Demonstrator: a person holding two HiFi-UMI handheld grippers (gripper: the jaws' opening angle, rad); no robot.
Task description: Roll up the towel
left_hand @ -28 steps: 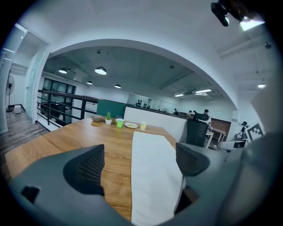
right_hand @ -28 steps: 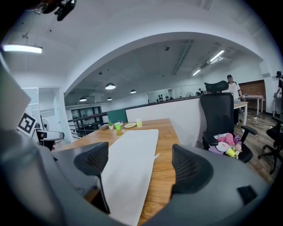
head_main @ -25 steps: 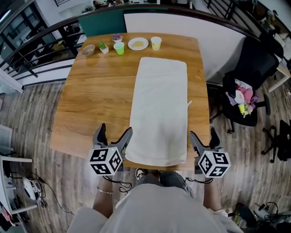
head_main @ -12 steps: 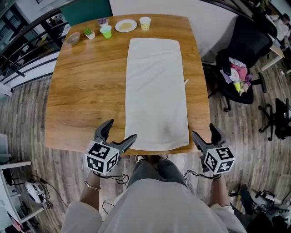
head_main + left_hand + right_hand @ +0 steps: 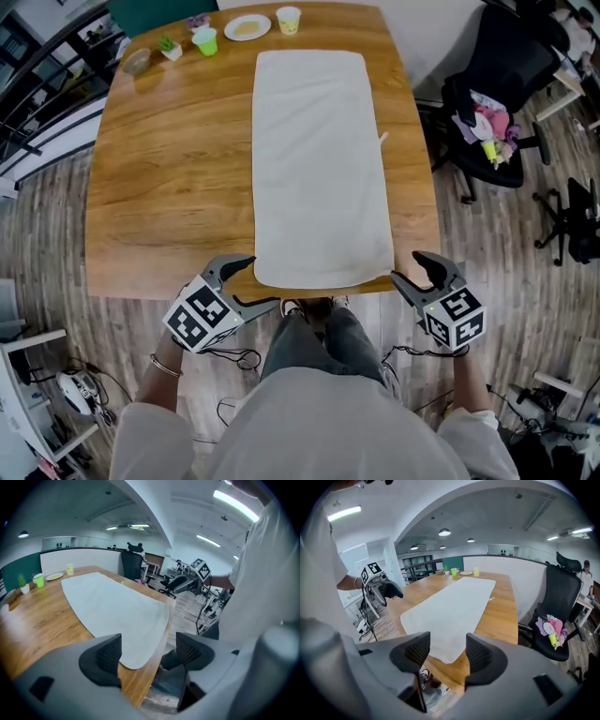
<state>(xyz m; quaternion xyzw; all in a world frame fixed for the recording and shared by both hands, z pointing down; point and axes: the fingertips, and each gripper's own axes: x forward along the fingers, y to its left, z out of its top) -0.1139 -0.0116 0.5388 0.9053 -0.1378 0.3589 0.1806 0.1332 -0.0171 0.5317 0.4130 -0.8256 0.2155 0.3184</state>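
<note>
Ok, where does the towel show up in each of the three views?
Head view: the towel lies flat down the middle of the table, upper centre of the picture.
Left gripper view: the towel runs from upper left to its near corner at low centre.
Right gripper view: the towel fills the centre, narrowing toward the far end.
Shared landmark: the green cup at the table's far end.

Table (image 5: 169,187) far edge cut off by head view's top. Small purple item (image 5: 197,19) behind green cup (image 5: 204,40) clipped there, kind unclear. Plate (image 5: 247,26) contents too small to tell. Clutter (image 5: 483,127) on office chair (image 5: 525,66) seat not identifiable. Torso (image 5: 328,422) hides floor below towel's (image 5: 319,159) near edge. Right gripper view: distant person (image 5: 587,576) at right rim, tiny, partly cut off.
</note>
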